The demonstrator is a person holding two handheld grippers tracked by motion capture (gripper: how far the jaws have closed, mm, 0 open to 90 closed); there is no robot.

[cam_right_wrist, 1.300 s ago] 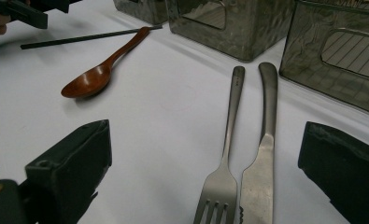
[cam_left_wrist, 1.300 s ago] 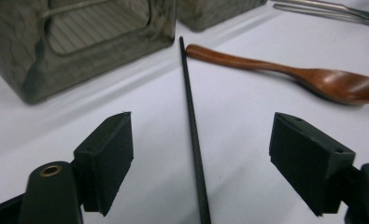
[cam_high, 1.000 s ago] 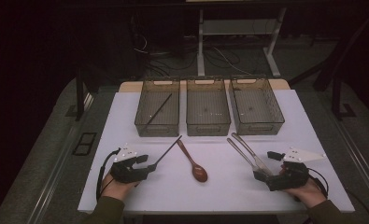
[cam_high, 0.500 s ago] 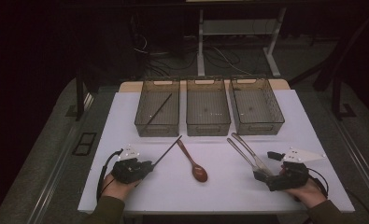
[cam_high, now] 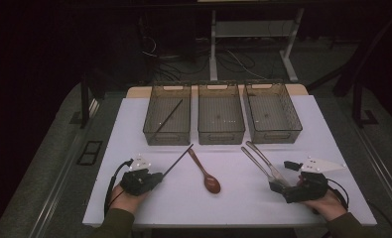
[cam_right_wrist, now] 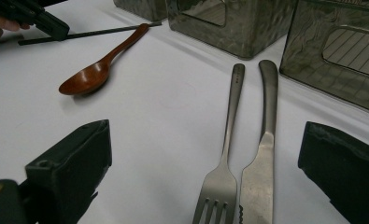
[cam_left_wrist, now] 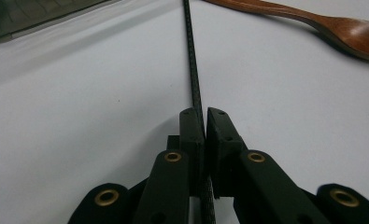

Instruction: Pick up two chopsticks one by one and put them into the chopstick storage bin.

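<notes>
The left claw (cam_high: 156, 177) lies low on the white bench (cam_high: 233, 208), held by the person's left hand (cam_high: 126, 201) at the near left. Its jaws have just been closing and now pinch the near end of a thin black chopstick (cam_left_wrist: 193, 70); in the left gripper view the two black jaws stand almost together with the stick caught between them. From the claw the chopstick runs away over the bench toward the left bin (cam_high: 167, 130), its far tip stopping just short of that bin's near wall.

Taking the wooden spoon (cam_high: 206, 173) as the landmark: it lies on the bench in front of the middle bin (cam_high: 221, 134), handle pointing toward the bins and bowl toward the person. The pinched chopstick lies just to its left, its far tip near the spoon's handle end without touching it. A steel fork (cam_right_wrist: 229, 140) and a steel knife (cam_right_wrist: 261, 158) lie side by side well to the spoon's right, handles toward the right bin (cam_high: 273, 130). A second black chopstick (cam_high: 167, 118) rests slanted inside the left bin.

The right claw (cam_right_wrist: 210, 186) sits at the near right in the person's right hand (cam_high: 327, 206), its jaws spread wide with the fork tines and knife blade between them; the pads press on neither.
</notes>
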